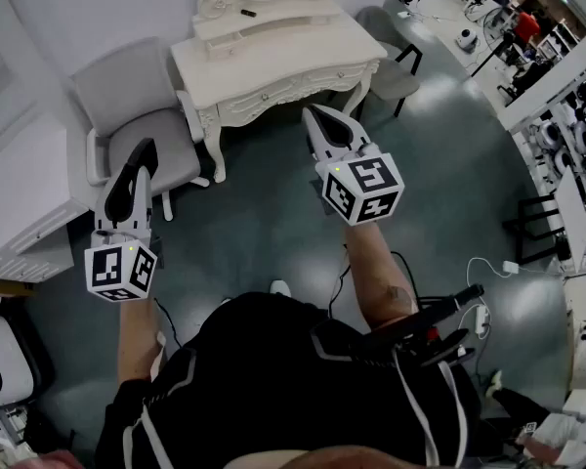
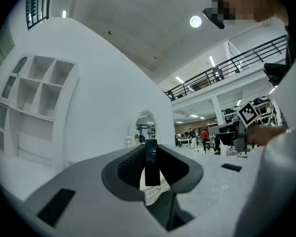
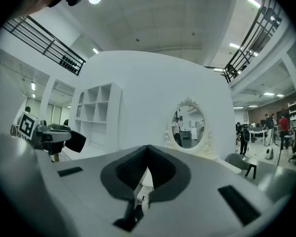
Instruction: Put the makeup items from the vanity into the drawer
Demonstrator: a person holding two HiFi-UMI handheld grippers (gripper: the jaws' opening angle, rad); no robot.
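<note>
"Left gripper view: what is that thin black stick (image 2: 152, 163)?"
"A makeup thing, I think. The left gripper (image 1: 143, 159) has it pinched right at its tips. Its jaws are only a little apart, and the stick stands up between them."
"Will it drop?"
"It looks light, hard and smooth, so it could slip or turn. Holding it round the middle is best."
"And the right gripper (image 3: 147, 151)?"
"Squeezed closed, holding nothing."
"Where does the stick go?"
"Into the drawer (image 1: 273, 92) of the vanity (image 1: 273, 57), far ahead of both grippers. The drawer looks closed."
</note>
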